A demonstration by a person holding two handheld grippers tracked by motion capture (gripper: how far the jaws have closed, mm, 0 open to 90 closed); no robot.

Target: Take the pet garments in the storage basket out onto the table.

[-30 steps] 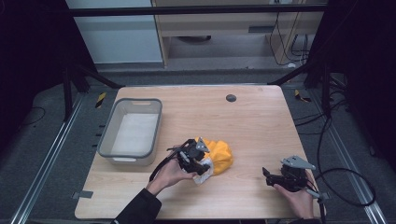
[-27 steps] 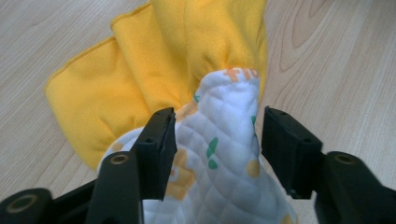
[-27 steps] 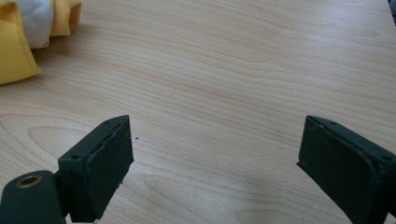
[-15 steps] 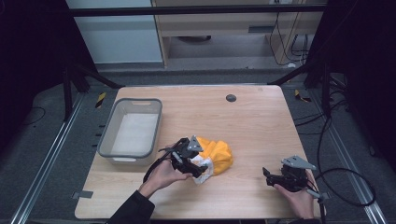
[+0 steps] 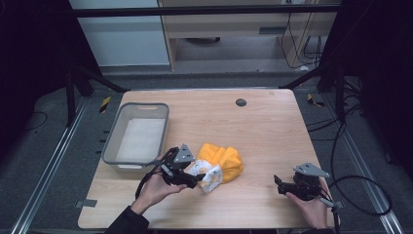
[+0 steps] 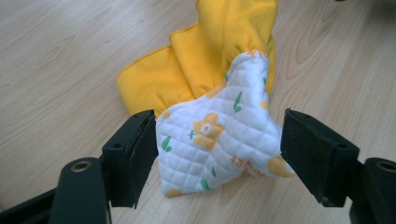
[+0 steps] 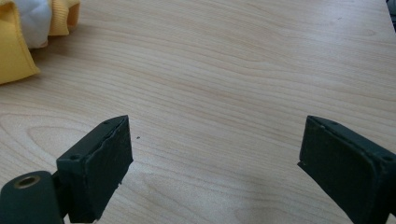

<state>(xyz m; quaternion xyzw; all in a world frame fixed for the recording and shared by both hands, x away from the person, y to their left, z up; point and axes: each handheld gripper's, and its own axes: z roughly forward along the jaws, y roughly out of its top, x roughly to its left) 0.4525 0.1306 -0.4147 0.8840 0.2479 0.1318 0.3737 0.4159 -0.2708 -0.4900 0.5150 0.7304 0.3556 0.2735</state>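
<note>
Your left gripper [image 5: 197,179] has just been opening its jaws; they now stand spread, with the white quilted flower-print corner [image 6: 219,140] of the crumpled yellow cloth garment [image 5: 219,165] lying loose between them, just short of table centre. It reads as released. Your right gripper [image 5: 282,186], at four o'clock, waits with jaws spread over bare wood.

Orange lettering on quilted cloth [image 6: 219,140]; too folded to read; no other text.
</note>
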